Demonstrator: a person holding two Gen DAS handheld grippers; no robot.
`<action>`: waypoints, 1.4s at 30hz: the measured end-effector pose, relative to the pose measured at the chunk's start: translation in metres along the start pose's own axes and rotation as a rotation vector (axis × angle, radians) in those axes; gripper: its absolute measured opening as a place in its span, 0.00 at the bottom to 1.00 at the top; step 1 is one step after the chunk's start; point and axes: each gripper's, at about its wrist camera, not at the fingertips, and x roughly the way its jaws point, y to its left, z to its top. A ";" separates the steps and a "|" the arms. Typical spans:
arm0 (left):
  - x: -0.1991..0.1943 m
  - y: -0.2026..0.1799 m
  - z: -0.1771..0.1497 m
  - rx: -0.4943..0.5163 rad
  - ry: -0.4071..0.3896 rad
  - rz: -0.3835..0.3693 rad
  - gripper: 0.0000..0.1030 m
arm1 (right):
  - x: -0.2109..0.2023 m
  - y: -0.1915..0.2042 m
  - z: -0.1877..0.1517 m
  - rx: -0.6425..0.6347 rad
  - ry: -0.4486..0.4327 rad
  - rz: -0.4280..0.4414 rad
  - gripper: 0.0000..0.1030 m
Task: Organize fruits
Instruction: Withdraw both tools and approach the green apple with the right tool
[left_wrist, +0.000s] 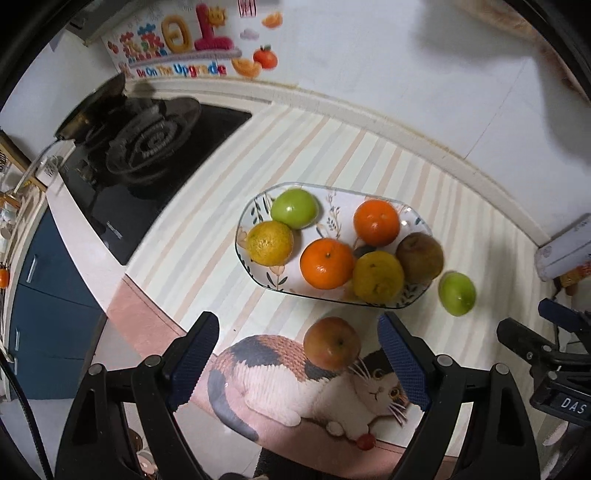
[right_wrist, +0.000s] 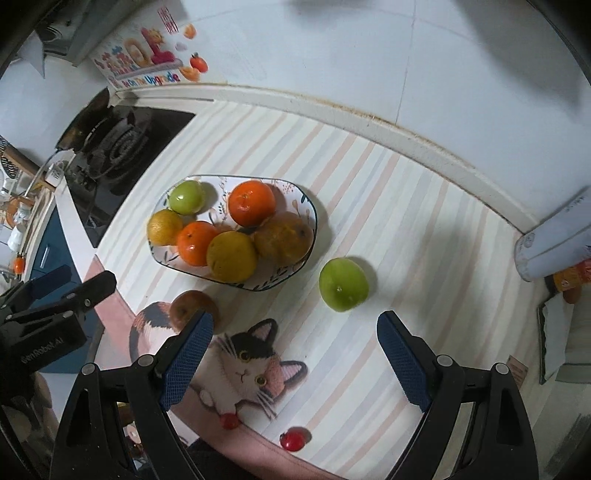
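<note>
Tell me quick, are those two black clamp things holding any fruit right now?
Left gripper: jaws open, holding nothing; the reddish round apple lies loose on the mat beneath.
Right gripper: jaws open, holding nothing.

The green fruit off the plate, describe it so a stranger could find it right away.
Start at the oval flowered plate piled with fruit on the striped mat. To its right a green fruit lies alone on the stripes. The other green one sits on the plate.
</note>
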 end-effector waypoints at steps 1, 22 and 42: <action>-0.010 0.000 -0.002 0.001 -0.017 -0.007 0.85 | -0.007 0.001 -0.003 -0.005 -0.009 -0.002 0.90; -0.031 0.014 -0.007 -0.079 -0.053 -0.001 0.85 | -0.007 -0.052 -0.004 0.168 -0.031 0.005 0.90; 0.123 -0.025 -0.034 -0.028 0.283 -0.029 0.98 | 0.177 -0.081 0.022 0.236 0.185 0.072 0.70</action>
